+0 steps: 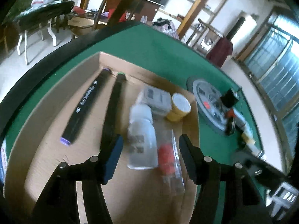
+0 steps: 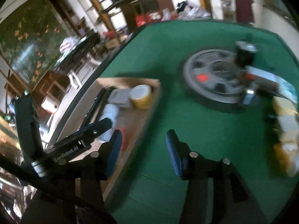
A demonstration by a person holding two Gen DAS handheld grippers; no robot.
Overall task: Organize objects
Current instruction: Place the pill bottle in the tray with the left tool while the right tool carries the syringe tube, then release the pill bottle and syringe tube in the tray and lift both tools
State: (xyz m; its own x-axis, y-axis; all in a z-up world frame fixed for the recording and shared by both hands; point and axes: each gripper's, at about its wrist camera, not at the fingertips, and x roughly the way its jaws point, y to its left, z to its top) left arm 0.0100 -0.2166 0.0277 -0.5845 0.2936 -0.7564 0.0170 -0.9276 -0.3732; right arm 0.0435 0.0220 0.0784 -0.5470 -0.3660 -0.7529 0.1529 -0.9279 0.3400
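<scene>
Left gripper (image 1: 151, 156) released, jaws apart over bottle (image 1: 142, 136) inside cardboard tray (image 1: 46, 100); right gripper (image 2: 143, 147) released, empty, beside tray, above desk (image 2: 205, 130).

blurred: clear bottle (image 1: 142, 140) label unreadable | items (image 2: 286, 123) at right edge smeared, cut off

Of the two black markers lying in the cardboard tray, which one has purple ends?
The left marker, with purple caps at both ends and white lettering. The other marker beside it has a green tip.
</scene>
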